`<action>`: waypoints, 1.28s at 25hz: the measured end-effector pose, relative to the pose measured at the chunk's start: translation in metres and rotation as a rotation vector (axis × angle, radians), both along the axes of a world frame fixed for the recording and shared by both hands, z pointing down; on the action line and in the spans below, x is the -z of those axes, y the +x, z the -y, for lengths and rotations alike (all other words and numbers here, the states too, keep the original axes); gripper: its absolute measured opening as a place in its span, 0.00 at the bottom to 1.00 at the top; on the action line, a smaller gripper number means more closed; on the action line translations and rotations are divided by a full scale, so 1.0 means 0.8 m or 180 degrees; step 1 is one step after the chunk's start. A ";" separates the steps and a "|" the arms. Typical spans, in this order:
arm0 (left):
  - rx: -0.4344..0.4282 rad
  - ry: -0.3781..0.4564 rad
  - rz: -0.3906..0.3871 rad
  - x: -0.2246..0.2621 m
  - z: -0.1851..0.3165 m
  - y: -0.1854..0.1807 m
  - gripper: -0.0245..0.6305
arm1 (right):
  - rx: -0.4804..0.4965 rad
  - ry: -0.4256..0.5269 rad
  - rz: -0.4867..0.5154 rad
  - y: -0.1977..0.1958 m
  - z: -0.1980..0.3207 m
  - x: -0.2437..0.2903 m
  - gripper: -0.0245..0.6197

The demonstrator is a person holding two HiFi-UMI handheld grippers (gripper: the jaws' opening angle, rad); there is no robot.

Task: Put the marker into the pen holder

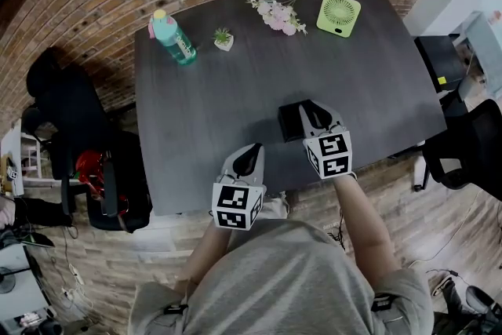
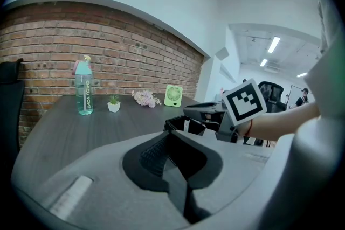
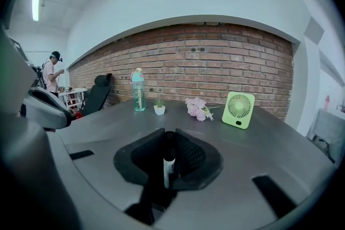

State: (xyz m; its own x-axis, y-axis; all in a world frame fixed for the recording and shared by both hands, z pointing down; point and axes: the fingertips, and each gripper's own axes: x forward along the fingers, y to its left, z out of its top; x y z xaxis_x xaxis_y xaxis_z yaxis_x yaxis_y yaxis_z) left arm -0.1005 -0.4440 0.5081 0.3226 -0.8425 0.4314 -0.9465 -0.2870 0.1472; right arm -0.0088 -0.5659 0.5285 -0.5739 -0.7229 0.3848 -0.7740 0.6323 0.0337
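Note:
A black marker with a white band (image 3: 168,163) stands upright between the pads of my right gripper (image 3: 168,140), which is shut on it. In the head view that gripper (image 1: 314,114) hovers over the black, box-shaped pen holder (image 1: 289,123) near the table's front edge. From the left gripper view the holder (image 2: 177,125) sits just under the right gripper (image 2: 207,112), and a white bit of the marker (image 2: 186,126) shows at the holder's mouth. My left gripper (image 1: 249,157) hangs at the front edge, left of the holder, its jaws together and empty (image 2: 171,158).
On the far side of the dark table (image 1: 212,114) stand a teal bottle (image 1: 173,37), a small potted plant (image 1: 223,38), pink flowers (image 1: 277,15) and a green fan (image 1: 339,14). Black chairs flank the table. A person stands far off to the left (image 3: 52,72).

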 end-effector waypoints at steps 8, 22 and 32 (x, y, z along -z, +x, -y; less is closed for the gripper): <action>-0.0008 0.0006 -0.0012 0.000 0.003 0.000 0.07 | -0.0011 -0.0041 -0.0037 -0.002 0.005 -0.009 0.14; 0.0002 0.0003 0.0000 0.000 -0.004 -0.004 0.07 | -0.0072 -0.0052 -0.0098 -0.002 0.019 -0.014 0.14; -0.0020 -0.0005 0.0031 0.004 -0.024 0.002 0.07 | -0.0106 -0.0169 -0.0056 0.002 0.018 -0.024 0.15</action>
State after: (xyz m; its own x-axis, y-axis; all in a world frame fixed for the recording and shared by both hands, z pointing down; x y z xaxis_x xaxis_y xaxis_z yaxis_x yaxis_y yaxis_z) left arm -0.0991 -0.4246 0.5045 0.3237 -0.8398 0.4359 -0.9461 -0.2927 0.1386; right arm -0.0075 -0.5801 0.5476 -0.5427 -0.7198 0.4329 -0.7942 0.6075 0.0145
